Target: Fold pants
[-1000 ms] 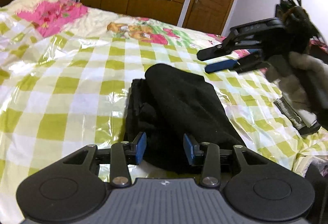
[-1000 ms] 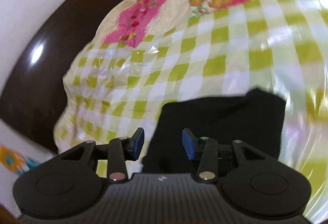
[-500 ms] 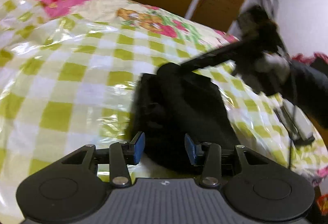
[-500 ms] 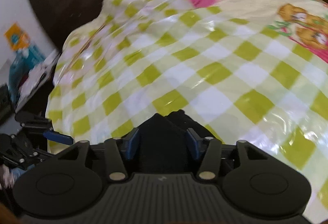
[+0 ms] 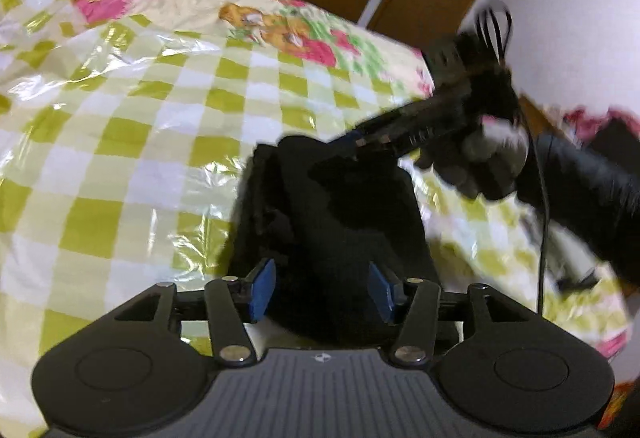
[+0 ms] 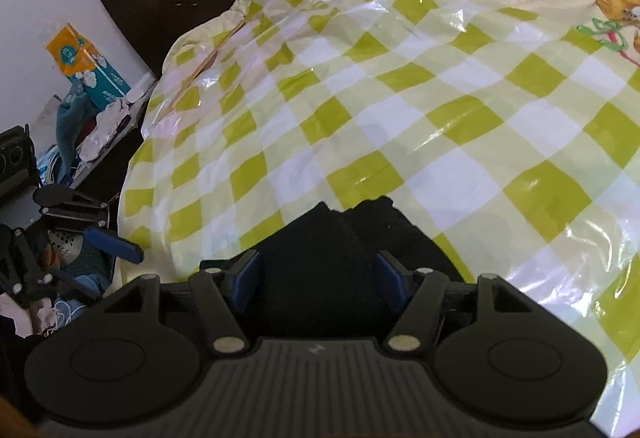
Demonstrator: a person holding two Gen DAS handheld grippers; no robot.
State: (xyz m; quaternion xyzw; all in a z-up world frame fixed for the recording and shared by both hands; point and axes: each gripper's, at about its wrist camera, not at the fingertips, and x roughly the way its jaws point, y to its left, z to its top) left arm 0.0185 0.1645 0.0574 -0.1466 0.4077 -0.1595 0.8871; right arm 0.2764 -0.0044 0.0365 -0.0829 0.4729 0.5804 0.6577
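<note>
A: Two sets of tongs worked one garment. Where were the pants [image 5: 332, 213]?

B: They lay as a compact black bundle on the checked bed cover [image 5: 132, 141], near the left tongs [image 5: 322, 292], folded over on themselves into several layers.

A: Were the left tongs gripping?

B: Their jaws were opening, about half wide, with the bundle's near end between the pads; I judged no pinch. The right tongs [image 6: 318, 284] were opening wider over the bundle's far end, cloth between them, nothing clamped.

A: How far along was the job?

B: Most of it looked done. Likely only tidying the uneven left edge, or one last fold, was left
</note>
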